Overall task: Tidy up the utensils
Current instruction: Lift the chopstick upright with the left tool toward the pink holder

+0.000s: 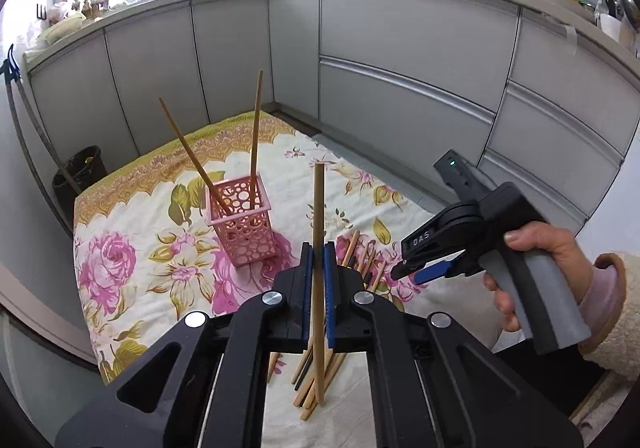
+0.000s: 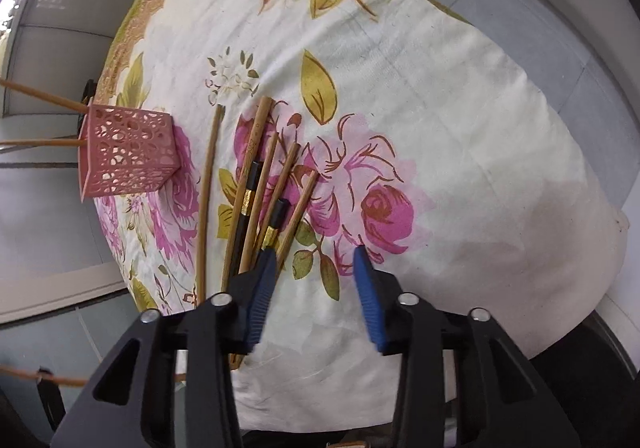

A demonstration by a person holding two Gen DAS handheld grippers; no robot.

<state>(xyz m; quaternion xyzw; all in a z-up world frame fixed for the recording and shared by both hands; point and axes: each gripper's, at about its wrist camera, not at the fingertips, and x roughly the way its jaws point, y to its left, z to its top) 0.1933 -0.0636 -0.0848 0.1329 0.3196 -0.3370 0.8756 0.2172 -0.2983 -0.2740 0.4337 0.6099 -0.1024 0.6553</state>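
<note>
My left gripper (image 1: 319,248) is shut on one wooden chopstick (image 1: 319,204), which stands upright between the blue pads. Ahead and to its left stands a pink perforated holder (image 1: 244,224) with two chopsticks (image 1: 255,136) leaning in it. Several loose chopsticks (image 2: 260,184), wooden and black, lie in a pile on the floral cloth (image 2: 440,108) to the right of the holder (image 2: 128,152). My right gripper (image 2: 314,252) points down over the cloth, open with nothing between its pads. Its left finger (image 2: 262,284) hangs over the pile's near end. A hand holds that gripper (image 1: 420,272) at the right.
The cloth covers a low raised surface with grey floor around it. Grey cabinet fronts (image 1: 400,48) run along the back and right. A black bin (image 1: 82,172) stands at the cloth's far left corner. Pots and jars sit on the counter above.
</note>
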